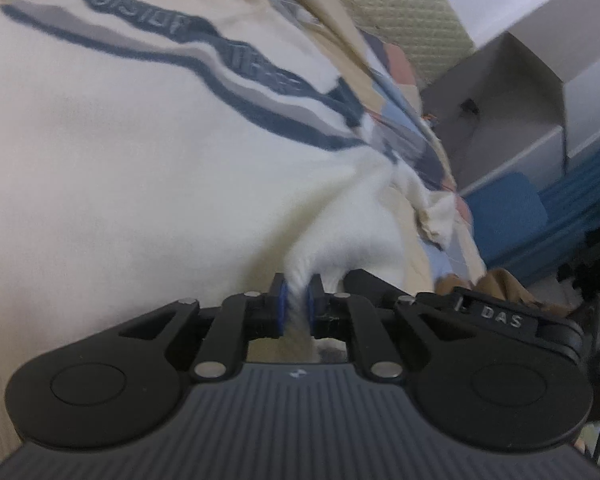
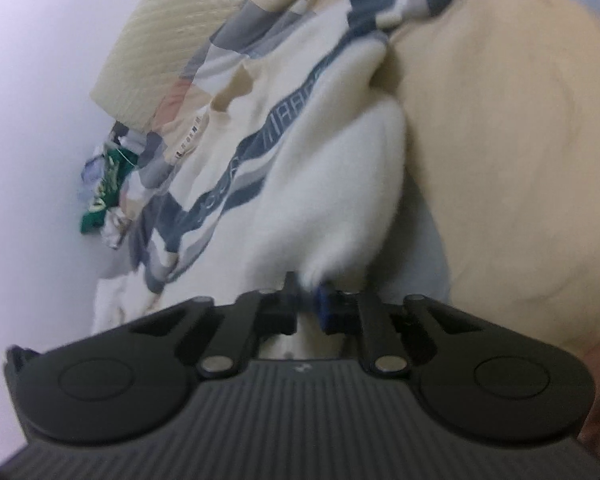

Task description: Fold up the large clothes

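Observation:
A cream sweater [image 1: 120, 168] with navy and grey chest stripes lies spread on a bed; it also shows in the right wrist view [image 2: 300, 184]. My left gripper [image 1: 298, 300] is shut on a bunched white fold of the sweater's edge, cloth pinched between the blue pads [image 1: 283, 306]. My right gripper [image 2: 306, 294] is shut on another white fold of the sweater, lifted into a peak above the jaws. Both views are motion-blurred.
A patchwork quilt [image 1: 404, 120] covers the bed, with a tan blanket [image 2: 500, 160] beside the sweater. A quilted cream headboard [image 2: 172, 52] stands at the back. A grey cardboard box [image 1: 512, 96], a blue cushion [image 1: 508, 212] and a second gripper's body [image 1: 500, 312] lie to the right. Small clutter [image 2: 104, 192] sits by the wall.

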`<state>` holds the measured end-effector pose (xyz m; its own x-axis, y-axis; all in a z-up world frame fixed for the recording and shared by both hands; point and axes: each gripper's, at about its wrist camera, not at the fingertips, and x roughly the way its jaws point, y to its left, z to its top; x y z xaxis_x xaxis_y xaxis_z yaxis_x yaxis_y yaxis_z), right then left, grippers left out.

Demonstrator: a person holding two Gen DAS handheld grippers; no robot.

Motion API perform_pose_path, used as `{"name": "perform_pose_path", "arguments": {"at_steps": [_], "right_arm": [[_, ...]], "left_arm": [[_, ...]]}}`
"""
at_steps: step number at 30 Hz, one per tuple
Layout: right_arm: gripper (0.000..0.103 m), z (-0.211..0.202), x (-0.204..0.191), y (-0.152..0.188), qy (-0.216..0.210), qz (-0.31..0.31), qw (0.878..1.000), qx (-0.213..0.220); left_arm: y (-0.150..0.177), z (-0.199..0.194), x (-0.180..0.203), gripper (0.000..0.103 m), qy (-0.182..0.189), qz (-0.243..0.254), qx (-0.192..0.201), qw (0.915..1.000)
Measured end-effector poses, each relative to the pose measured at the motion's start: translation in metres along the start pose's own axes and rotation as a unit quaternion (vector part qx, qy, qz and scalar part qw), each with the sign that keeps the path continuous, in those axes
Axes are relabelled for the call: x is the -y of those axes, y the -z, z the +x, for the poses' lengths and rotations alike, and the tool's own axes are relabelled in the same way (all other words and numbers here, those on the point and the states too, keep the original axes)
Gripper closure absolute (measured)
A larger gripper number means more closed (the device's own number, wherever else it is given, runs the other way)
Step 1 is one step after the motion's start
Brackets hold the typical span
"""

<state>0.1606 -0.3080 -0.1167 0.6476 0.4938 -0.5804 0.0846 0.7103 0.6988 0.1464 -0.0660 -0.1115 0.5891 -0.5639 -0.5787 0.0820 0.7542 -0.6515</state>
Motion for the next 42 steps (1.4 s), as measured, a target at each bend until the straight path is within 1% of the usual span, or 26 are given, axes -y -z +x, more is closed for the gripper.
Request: {"name": "perform_pose_path", "arguments": {"at_steps": [1,2,4,6,7,8,10,13,15,19,21,22,25,28,30,31,33,37,39,41,42], "right_arm": [[0.093,-0.004,-0.002,-0.002,0.009,-0.003,1.0,-0.002],[0.093,-0.01,-0.004,-0.004,0.018,-0.012,1.0,-0.004],[0.094,-0.028,-0.013,-0.011,0.04,-0.042,0.998,-0.001],[0.094,-0.046,-0.023,-0.018,0.06,-0.08,0.995,-0.003],[0.094,-0.058,-0.028,-0.022,0.073,-0.102,0.992,-0.005],[0.094,-0.065,-0.03,-0.025,0.085,-0.114,0.99,-0.008],[0.095,-0.077,-0.025,-0.033,0.112,-0.115,0.987,-0.026],[0.096,-0.076,-0.014,-0.036,0.166,-0.124,0.976,-0.073],[0.096,-0.068,-0.009,-0.035,0.2,-0.134,0.965,-0.101],[0.096,-0.047,-0.003,-0.029,0.24,-0.146,0.95,-0.138],[0.095,-0.04,-0.004,-0.028,0.251,-0.146,0.946,-0.141],[0.093,-0.038,-0.005,-0.027,0.254,-0.143,0.946,-0.141],[0.091,-0.039,-0.006,-0.029,0.265,-0.13,0.947,-0.13],[0.09,-0.041,-0.008,-0.033,0.267,-0.127,0.948,-0.12],[0.079,-0.045,-0.014,-0.034,0.264,-0.122,0.95,-0.113],[0.067,-0.048,-0.018,-0.035,0.258,-0.12,0.953,-0.107],[0.055,-0.052,-0.03,-0.035,0.241,-0.13,0.957,-0.093],[0.057,-0.048,-0.057,-0.032,0.204,-0.175,0.961,-0.063],[0.057,-0.037,-0.067,-0.029,0.189,-0.182,0.963,-0.062],[0.057,-0.025,-0.07,-0.027,0.172,-0.172,0.968,-0.067],[0.057,-0.018,-0.072,-0.026,0.165,-0.173,0.969,-0.069]], "left_arm": [[0.001,-0.003,0.004,0.083,0.002,0.011,-0.002,0.9999],[0.003,-0.007,0.009,0.07,0.005,0.025,-0.001,0.9997],[0.006,-0.017,0.015,0.054,0.024,0.043,0.005,0.9987],[0.009,-0.023,0.021,0.054,0.047,0.057,0.006,0.9973],[0.01,-0.025,0.023,0.053,0.051,0.06,0.004,0.9969],[0.011,-0.025,0.024,0.053,0.052,0.06,0.003,0.9969],[0.014,-0.022,0.026,0.053,0.045,0.066,-0.005,0.9968],[0.021,-0.01,0.027,0.053,0.012,0.083,-0.02,0.9963],[0.025,-0.001,0.027,0.053,-0.014,0.09,-0.035,0.9952],[0.032,0.016,0.023,0.054,-0.061,0.105,-0.064,0.9906],[0.034,0.018,0.023,0.054,-0.068,0.113,-0.062,0.9893],[0.035,0.017,0.024,0.054,-0.07,0.118,-0.061,0.9887],[0.033,0.01,0.026,0.053,-0.067,0.121,-0.054,0.9889],[0.024,0.001,0.027,0.053,-0.075,0.121,-0.033,0.9893],[0.017,-0.006,0.025,0.053,-0.084,0.121,-0.025,0.9888],[0.012,-0.01,0.023,0.053,-0.091,0.119,-0.017,0.9886],[0.002,-0.019,0.02,0.053,-0.107,0.122,0.0,0.9867],[-0.017,-0.034,0.015,0.053,-0.134,0.135,0.028,0.9812],[-0.025,-0.04,0.014,0.053,-0.158,0.149,0.043,0.9752],[-0.029,-0.044,0.012,0.052,-0.184,0.162,0.057,0.9677],[-0.031,-0.046,0.011,0.052,-0.192,0.166,0.06,0.9655]]}}
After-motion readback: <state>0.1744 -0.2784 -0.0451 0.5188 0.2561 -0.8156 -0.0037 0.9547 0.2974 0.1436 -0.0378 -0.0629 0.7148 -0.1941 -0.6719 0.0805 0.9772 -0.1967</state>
